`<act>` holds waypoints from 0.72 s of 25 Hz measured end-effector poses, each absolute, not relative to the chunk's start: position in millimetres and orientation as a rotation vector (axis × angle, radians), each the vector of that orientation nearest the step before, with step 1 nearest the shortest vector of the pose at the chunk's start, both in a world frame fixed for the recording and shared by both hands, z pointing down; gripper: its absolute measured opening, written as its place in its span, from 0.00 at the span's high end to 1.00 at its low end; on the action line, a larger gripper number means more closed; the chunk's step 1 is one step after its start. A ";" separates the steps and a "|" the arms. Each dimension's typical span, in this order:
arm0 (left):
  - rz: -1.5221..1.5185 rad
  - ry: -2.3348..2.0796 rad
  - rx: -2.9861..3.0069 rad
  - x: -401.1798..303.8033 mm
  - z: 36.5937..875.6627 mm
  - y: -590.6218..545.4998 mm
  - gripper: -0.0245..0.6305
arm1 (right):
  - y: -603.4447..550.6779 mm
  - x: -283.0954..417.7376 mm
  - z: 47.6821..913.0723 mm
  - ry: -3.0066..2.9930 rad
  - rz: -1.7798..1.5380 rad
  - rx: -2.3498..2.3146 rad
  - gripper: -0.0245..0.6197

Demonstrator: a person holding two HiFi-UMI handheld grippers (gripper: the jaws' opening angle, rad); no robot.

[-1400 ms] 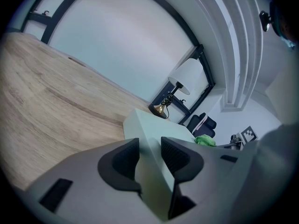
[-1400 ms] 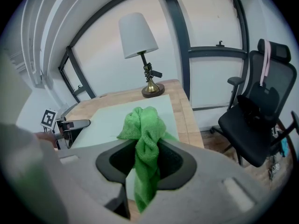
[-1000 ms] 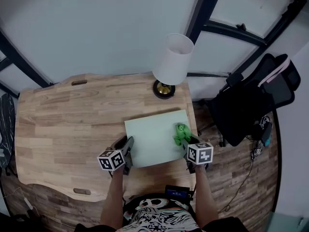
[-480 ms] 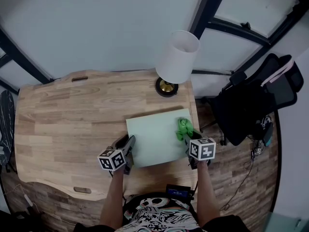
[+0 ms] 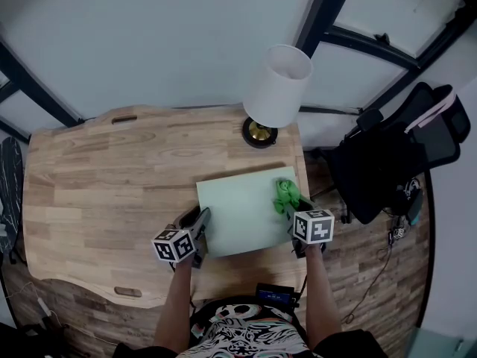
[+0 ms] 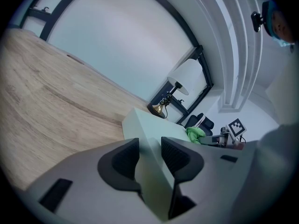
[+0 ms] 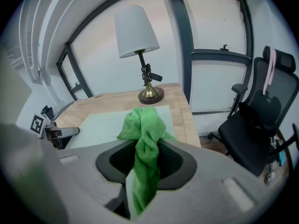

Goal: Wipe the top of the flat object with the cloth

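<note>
Your right gripper [image 5: 291,209], clamped on the green cloth [image 5: 285,194], has pushed it in 1 second toward the far right corner of the flat object [image 5: 238,213], whose near left edge your left gripper [image 5: 198,224] pinches, so wiping is under way

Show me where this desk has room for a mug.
The table's left half is bare wood, bordered on its right by the pale green board. A narrower strip lies between board and lamp. Crowded: the board's right edge, where the right gripper holds the cloth, and its left corner in the left gripper.
</note>
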State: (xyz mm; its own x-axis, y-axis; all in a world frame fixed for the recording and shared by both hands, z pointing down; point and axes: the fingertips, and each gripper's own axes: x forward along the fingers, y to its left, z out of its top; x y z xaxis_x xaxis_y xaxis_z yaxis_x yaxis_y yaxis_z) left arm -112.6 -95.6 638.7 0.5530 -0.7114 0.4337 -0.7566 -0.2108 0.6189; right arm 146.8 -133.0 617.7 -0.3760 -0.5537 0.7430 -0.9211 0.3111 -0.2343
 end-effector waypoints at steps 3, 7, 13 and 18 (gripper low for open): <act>0.070 -1.189 1.953 -112.9 639.1 -95.2 0.74 | -132.8 146.1 618.6 -2.037 0.893 1.292 0.78; 0.070 -1.190 1.955 -112.8 638.8 -96.2 0.74 | -133.4 143.4 618.9 -2.036 0.896 1.284 0.78; 0.073 -1.196 1.954 -114.3 639.1 -95.3 0.74 | -131.5 127.7 620.3 -2.051 0.890 1.253 0.78; 0.073 -1.199 1.952 -113.2 639.2 -94.9 0.74 | -128.0 115.6 620.7 -2.066 0.870 1.219 0.78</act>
State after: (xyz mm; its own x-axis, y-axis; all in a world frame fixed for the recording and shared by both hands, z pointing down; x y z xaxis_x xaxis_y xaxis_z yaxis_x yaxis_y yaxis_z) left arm -113.2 -94.9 639.2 0.5442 -0.7156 0.4379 -0.7635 -0.2061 0.6120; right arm 115.6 -128.0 620.7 -0.4129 -0.5183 0.7489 -0.8979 0.3694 -0.2394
